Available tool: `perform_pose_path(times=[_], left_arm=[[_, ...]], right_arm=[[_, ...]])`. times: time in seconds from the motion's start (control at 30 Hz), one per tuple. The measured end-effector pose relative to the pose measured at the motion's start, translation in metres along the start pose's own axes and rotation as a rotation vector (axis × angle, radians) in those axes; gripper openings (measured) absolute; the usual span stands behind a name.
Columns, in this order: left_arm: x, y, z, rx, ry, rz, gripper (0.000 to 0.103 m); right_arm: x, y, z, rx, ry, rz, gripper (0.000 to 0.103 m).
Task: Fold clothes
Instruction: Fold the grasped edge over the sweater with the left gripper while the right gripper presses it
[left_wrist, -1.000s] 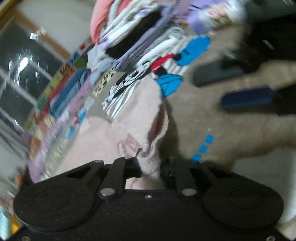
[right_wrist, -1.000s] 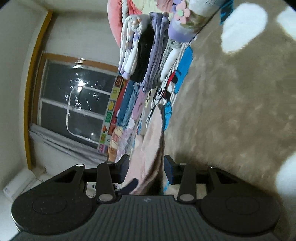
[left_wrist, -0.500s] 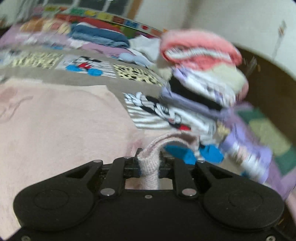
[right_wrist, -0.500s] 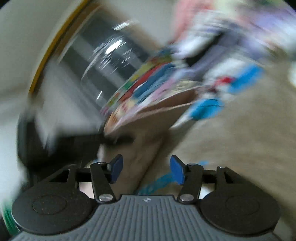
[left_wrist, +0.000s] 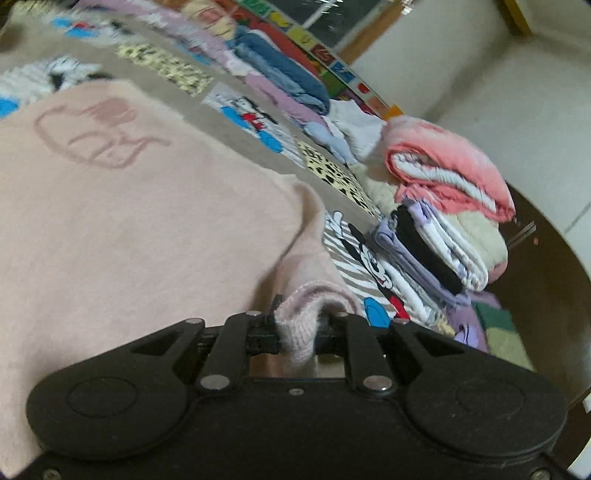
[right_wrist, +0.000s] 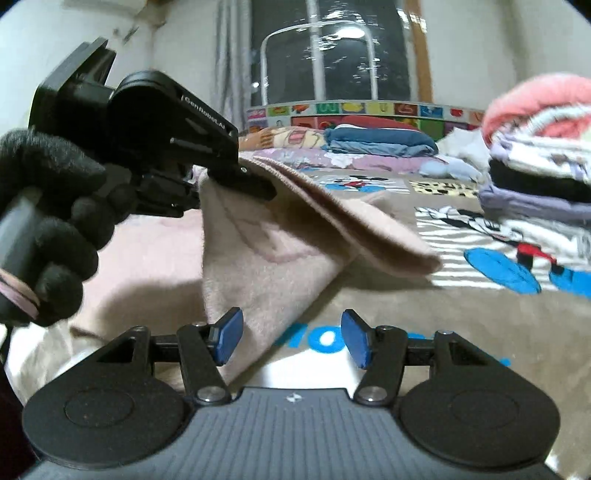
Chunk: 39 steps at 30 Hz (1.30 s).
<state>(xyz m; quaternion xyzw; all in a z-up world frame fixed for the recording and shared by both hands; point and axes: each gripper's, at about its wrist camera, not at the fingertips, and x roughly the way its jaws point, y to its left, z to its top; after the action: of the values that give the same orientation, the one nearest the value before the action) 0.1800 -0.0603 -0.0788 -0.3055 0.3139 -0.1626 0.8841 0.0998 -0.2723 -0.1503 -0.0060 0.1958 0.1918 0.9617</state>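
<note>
A ribbed cuff of the fuzzy pink sweater (left_wrist: 147, 229) is pinched in the left gripper (left_wrist: 297, 330), held raised by a black-gloved hand (right_wrist: 48, 236). The sweater is draped over the cartoon-print bedspread (right_wrist: 480, 236); the blue-padded right gripper (right_wrist: 291, 338) is held wide apart beside its hanging edge, gripping nothing.

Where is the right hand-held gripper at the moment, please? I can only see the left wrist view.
Observer: The right hand-held gripper is low over the Mickey-print blanket. Its jaws are wide apart and closed on nothing.
Operator: Thank you. Is it close to the garment?
Observer: Yes, a raised fold of the pink sweater hangs just beyond its left blue pad.
Operator: And how does my own side look from there?
Observer: The left hand-held gripper is clamped on the sweater's upper edge and lifts it off the blanket. A black-gloved hand holds its handle.
</note>
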Motion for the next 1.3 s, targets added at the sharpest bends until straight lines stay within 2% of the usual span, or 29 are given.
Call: perform_pose_path(times=[0.37, 0.7, 0.87, 0.93, 1.07, 1.17, 1.3], left_arm=[[-0.027, 0.029, -0.019, -0.013, -0.031, 0.014, 0.011], [-0.023, 0.069, -0.034, -0.080, -0.011, 0.057, 0.011], [-0.026, 0.077, -0.035, -0.098, -0.012, 0.033, 0.014], [-0.029, 0.074, -0.035, -0.076, -0.015, 0.039, 0.019], [-0.038, 0.065, -0.034, 0.010, -0.043, 0.077, 0.043], [-0.046, 0.060, -0.032, 0.092, -0.068, 0.128, 0.044], [-0.056, 0.056, -0.027, 0.138, -0.098, 0.148, 0.044]], right_arm=[[-0.008, 0.041, -0.006, -0.182, 0.031, 0.045, 0.058], [-0.007, 0.041, -0.010, -0.173, 0.064, 0.018, 0.048], [-0.010, 0.045, -0.010, -0.205, 0.059, 0.009, 0.048], [-0.010, 0.045, -0.009, -0.220, 0.060, 0.012, 0.048], [-0.015, 0.048, -0.001, -0.256, 0.052, 0.048, 0.048], [-0.020, 0.053, 0.005, -0.265, 0.033, 0.075, 0.050], [-0.014, 0.057, 0.013, -0.237, 0.006, 0.111, 0.055]])
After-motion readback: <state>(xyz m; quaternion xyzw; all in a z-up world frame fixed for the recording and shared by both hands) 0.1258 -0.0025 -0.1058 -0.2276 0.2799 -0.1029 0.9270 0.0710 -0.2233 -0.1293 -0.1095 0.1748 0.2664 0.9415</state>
